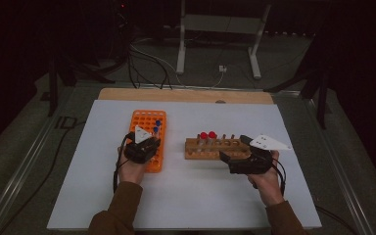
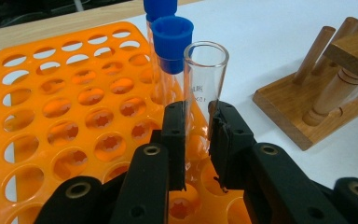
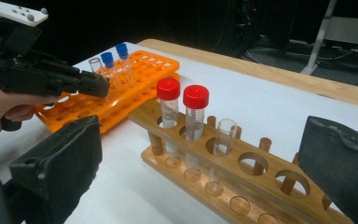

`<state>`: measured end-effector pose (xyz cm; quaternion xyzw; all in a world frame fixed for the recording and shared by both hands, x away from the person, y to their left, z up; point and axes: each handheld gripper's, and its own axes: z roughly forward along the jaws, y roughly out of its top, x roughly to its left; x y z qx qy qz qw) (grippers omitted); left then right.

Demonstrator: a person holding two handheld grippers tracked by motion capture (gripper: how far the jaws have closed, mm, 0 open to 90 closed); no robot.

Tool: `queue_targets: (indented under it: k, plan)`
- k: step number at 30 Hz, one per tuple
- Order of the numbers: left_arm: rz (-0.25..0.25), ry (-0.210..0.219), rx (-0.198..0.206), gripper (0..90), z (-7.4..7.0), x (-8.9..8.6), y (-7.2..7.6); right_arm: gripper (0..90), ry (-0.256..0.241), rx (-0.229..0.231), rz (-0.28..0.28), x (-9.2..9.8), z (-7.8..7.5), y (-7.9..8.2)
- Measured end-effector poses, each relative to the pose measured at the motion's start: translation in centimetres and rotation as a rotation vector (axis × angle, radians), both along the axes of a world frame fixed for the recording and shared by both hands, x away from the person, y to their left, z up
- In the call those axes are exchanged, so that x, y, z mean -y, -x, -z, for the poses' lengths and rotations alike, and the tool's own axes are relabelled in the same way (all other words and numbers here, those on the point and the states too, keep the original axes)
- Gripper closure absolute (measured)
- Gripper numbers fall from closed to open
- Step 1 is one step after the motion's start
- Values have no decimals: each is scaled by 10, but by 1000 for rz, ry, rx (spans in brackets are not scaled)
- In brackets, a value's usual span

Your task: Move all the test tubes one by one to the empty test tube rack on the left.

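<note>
Over at the orange rack (image 2: 51,116), we're pinching an uncapped glass tube (image 2: 205,79) with the left gripper (image 2: 196,140), probably seating it next; right gripper (image 3: 205,177) is hanging wide open, empty.

Dim room, lit counter (image 1: 186,196)

You get soft, even light with faint shadows; your high view is grainy, and the near jaws blur.

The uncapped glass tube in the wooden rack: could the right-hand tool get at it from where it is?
Probably yes: the right tool is open, and the uncapped tube stands between its jaws, unobstructed.
</note>
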<state>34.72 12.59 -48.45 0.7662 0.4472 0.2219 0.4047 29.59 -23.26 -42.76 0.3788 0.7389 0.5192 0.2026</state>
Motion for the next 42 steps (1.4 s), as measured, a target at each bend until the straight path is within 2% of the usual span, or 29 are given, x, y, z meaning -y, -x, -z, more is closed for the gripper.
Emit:
queue_targets:
  k: [11,16,19,21,25,28,33,38,42]
  plan:
    - [2,-39,-30,771,3,3,-2,2,3,-2,-13,-4,1,1]
    - [-2,-38,-33,769,3,3,-2,2,3,-2,-14,-4,1,1]
    - [-4,-14,-37,753,3,2,-1,2,2,1,-15,-3,1,1]
    - [-7,5,-43,699,3,0,0,2,2,2,-14,-3,1,0]
    - [0,55,-31,635,1,-4,6,2,-1,1,-11,-2,0,0]
    - [2,74,-20,568,-3,-7,12,2,2,3,-11,-3,0,0]
    - [1,143,-13,467,-8,-14,21,2,3,2,-12,-3,-1,-1]
    - [-2,147,21,303,-14,-14,31,5,7,-5,-5,-2,-1,-5]
    - [0,165,44,163,-16,-14,40,52,6,-13,1,-2,0,-9]
